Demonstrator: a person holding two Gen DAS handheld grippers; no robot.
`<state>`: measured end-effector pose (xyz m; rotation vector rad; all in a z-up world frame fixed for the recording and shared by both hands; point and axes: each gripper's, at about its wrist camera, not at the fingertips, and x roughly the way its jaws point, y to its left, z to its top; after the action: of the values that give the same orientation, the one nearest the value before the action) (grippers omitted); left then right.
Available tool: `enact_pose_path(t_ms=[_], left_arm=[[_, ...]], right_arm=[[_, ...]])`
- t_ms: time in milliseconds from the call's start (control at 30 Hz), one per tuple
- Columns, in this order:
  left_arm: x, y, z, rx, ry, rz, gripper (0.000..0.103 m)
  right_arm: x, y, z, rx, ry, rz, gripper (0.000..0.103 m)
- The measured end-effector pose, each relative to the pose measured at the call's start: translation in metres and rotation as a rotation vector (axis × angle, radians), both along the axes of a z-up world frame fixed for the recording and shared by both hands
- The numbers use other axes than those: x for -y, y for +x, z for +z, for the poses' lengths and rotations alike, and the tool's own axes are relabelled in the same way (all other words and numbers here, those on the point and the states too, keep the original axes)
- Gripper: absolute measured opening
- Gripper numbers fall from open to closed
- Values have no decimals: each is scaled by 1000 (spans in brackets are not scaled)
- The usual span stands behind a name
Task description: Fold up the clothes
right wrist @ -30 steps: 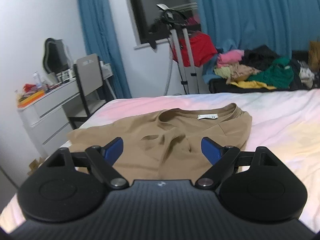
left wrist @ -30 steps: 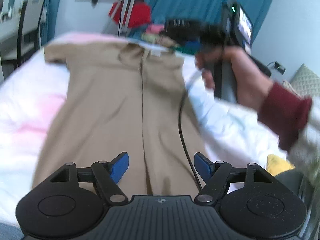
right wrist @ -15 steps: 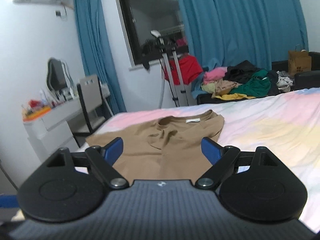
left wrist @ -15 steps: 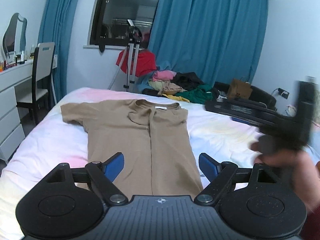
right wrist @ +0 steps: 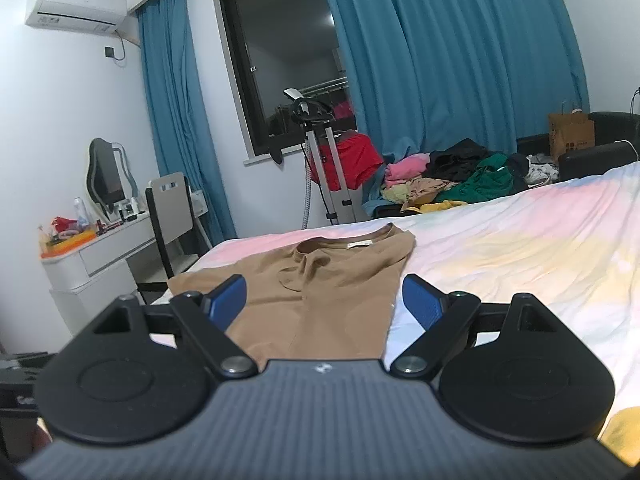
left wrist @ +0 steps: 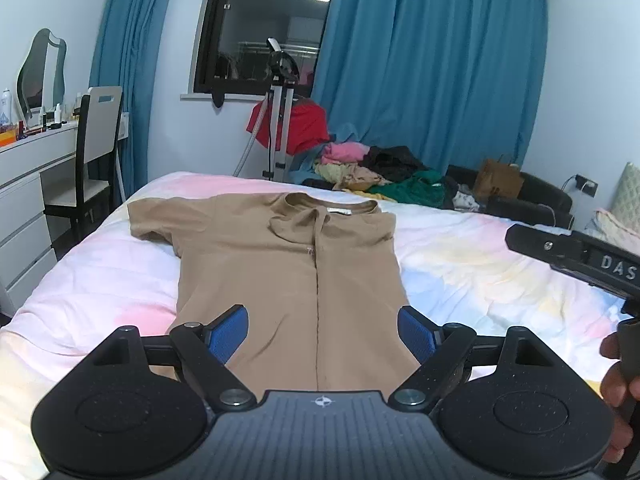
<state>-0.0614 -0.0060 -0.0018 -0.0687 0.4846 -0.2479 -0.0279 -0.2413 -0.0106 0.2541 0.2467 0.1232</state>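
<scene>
A tan short-sleeved shirt (left wrist: 288, 276) lies flat on the bed (left wrist: 472, 264), collar at the far end, its right side folded in to a centre line, its left sleeve spread out. It also shows in the right wrist view (right wrist: 320, 292). My left gripper (left wrist: 322, 330) is open and empty, held above the shirt's near hem. My right gripper (right wrist: 324, 300) is open and empty, held back above the near right part of the shirt. The right gripper's body (left wrist: 576, 252) shows at the right edge of the left wrist view.
The bed has a pastel pink, yellow and blue cover. A pile of clothes (left wrist: 384, 172) lies beyond the far end. A garment steamer stand (left wrist: 280, 120) with a red cloth stands by the window. A white desk (left wrist: 28, 184) and chair (left wrist: 96, 148) stand left.
Both grippers have pulled back and risen from the shirt. The right gripper has gone from over the collar to the right side. The shirt lies as it was.
</scene>
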Motion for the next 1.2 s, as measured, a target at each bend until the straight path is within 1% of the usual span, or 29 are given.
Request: enact_pose_path(t_ms=[67, 133, 267, 400, 567, 633, 700, 833, 867, 900, 967, 1033, 1100, 1133, 1200], left_arm=[[1, 3, 0, 3, 1, 3, 87], [3, 7, 5, 6, 6, 18, 87], [4, 14, 26, 30, 1, 29, 88], [12, 34, 49, 64, 51, 40, 90], [22, 60, 74, 78, 51, 72, 90], [22, 69, 82, 85, 26, 74, 90], [17, 78, 83, 77, -2, 67, 90], [-4, 92, 70, 40, -62, 75, 90], [-11, 96, 66, 25, -71, 80, 90], [-20, 102, 62, 12, -81, 94, 90], [-38, 112, 58, 6, -90, 146, 90], [-60, 116, 54, 19, -80, 190, 90], [-82, 120, 50, 33, -68, 233, 91], [-93, 120, 48, 43, -38, 267, 91], [-119, 123, 42, 50, -32, 316, 93]], right_arm=[[0, -1, -1, 11, -1, -5, 86], [2, -3, -3, 18, -3, -10, 86], [10, 1, -15, 10, 9, -27, 86], [20, 7, -26, -7, 16, -62, 86], [24, 13, -34, -33, 35, -76, 86], [23, 18, -37, -47, 28, -78, 86], [21, 23, -39, -60, 21, -79, 86], [18, 33, -45, -87, 8, -83, 86], [17, 36, -46, -94, 4, -83, 88], [13, 46, -43, -92, -7, -68, 88], [-2, 80, -27, -88, -44, -3, 87], [-21, 117, -8, -68, -78, 66, 87], [-50, 157, 9, -38, -126, 116, 87], [-66, 177, 13, -39, -142, 143, 87], [-100, 219, 18, -58, -151, 205, 86]])
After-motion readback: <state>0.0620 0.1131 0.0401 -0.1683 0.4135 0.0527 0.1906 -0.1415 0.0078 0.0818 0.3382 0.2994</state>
